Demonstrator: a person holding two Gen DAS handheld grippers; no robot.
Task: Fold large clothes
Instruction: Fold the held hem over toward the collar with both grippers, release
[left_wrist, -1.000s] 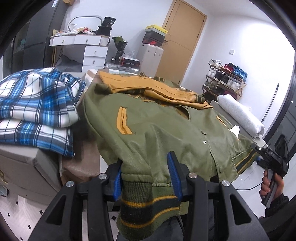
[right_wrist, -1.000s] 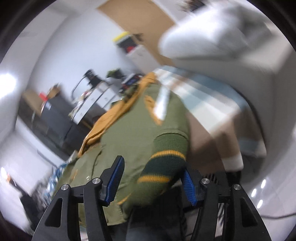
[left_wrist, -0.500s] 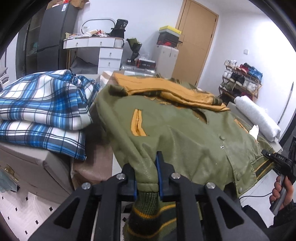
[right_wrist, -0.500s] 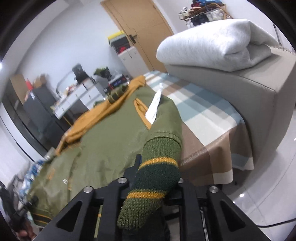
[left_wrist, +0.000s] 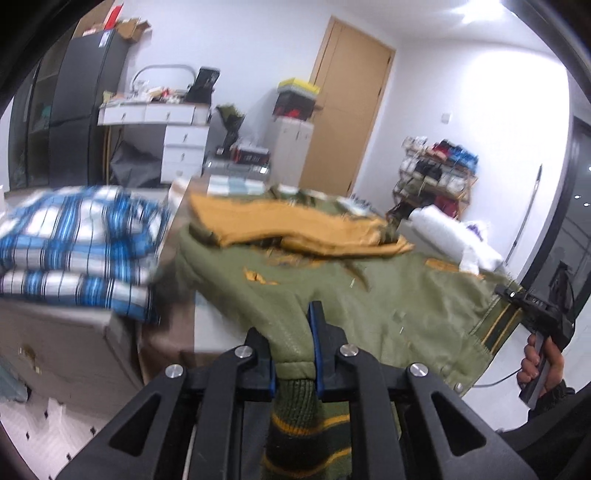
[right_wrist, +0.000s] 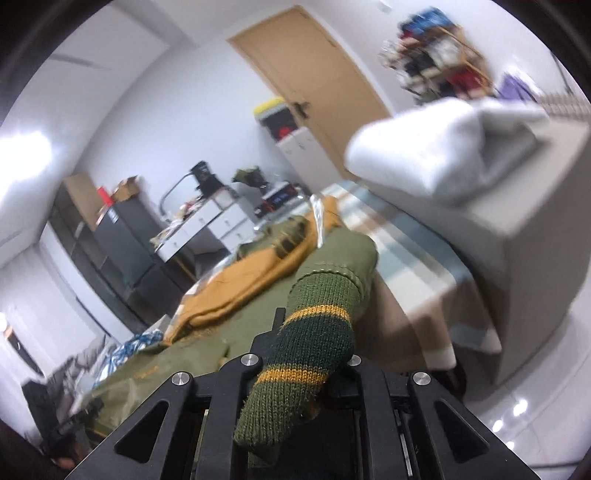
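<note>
An olive green bomber jacket (left_wrist: 369, 295) with mustard lining (left_wrist: 288, 225) and striped knit hem lies on a checked table. My left gripper (left_wrist: 293, 350) is shut on the jacket's bottom hem at the near left corner, the knit band (left_wrist: 295, 424) hanging below. My right gripper (right_wrist: 314, 354) is shut on the knit hem (right_wrist: 310, 347) at the other bottom corner, which drapes over its fingers. The right gripper also shows in the left wrist view (left_wrist: 535, 314), at the jacket's right corner. The jacket (right_wrist: 229, 332) stretches away in the right wrist view.
Folded blue plaid clothes (left_wrist: 74, 243) sit stacked on a box at left. A rolled white towel (right_wrist: 436, 147) lies on a grey box at right. The checked tablecloth (right_wrist: 417, 266) hangs over the table edge. Drawers, cabinet, door and shoe rack (left_wrist: 436, 173) stand behind.
Both grippers went from open to shut on the jacket's hem corners. They have since lifted and the near part of the jacket has bunched forward.
</note>
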